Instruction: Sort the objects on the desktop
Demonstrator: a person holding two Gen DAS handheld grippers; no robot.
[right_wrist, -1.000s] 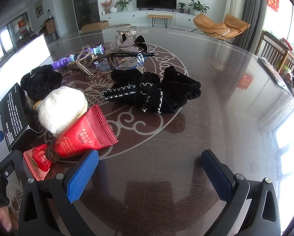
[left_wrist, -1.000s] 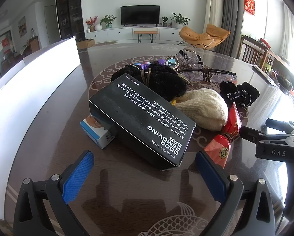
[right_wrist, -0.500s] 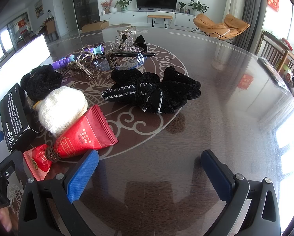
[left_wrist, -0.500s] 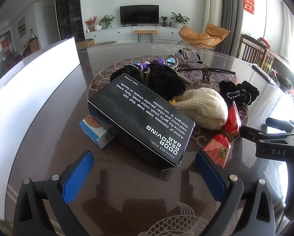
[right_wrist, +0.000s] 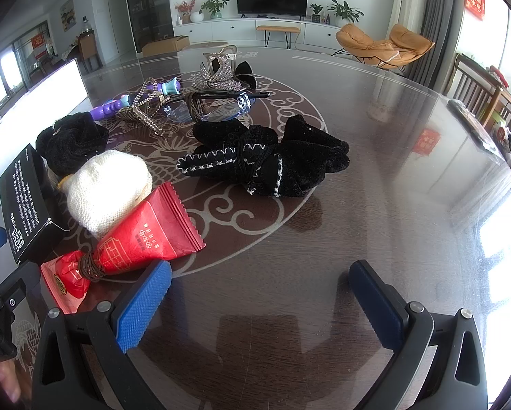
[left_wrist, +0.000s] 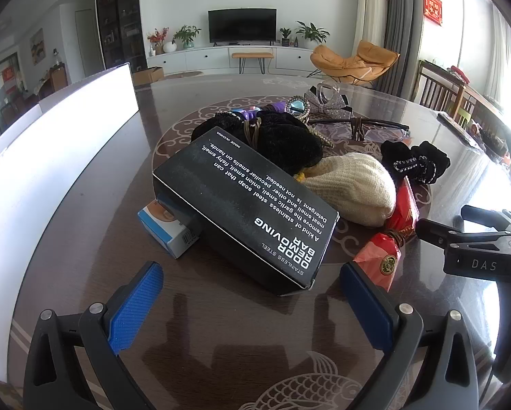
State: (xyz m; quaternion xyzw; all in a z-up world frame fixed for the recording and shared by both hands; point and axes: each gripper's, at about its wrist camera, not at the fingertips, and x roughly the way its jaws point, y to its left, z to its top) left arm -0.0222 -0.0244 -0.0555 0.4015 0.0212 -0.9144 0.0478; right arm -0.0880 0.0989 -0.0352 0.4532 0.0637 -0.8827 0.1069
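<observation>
A black "Odor Removing Bar" box [left_wrist: 252, 208] lies just ahead of my open, empty left gripper [left_wrist: 252, 299], leaning on a small blue-and-white box [left_wrist: 168, 229]. Behind it are a black fuzzy bundle [left_wrist: 282, 140], a cream knitted pouch [left_wrist: 354, 188] and a red packet [left_wrist: 381, 259]. My right gripper [right_wrist: 260, 302] is open and empty above the bare table; the red packet [right_wrist: 142, 239] lies just ahead of its left finger. Black gloves [right_wrist: 265, 160], glasses [right_wrist: 214, 106], a purple toy [right_wrist: 132, 102] and a sparkly bow [right_wrist: 221, 75] lie further back.
A white box wall [left_wrist: 50, 157] stands along the table's left side. The dark glass table [right_wrist: 375, 205] has bare surface to the right of the pile. The right gripper's body [left_wrist: 474, 249] shows at the left wrist view's right edge. Chairs stand beyond the far right edge.
</observation>
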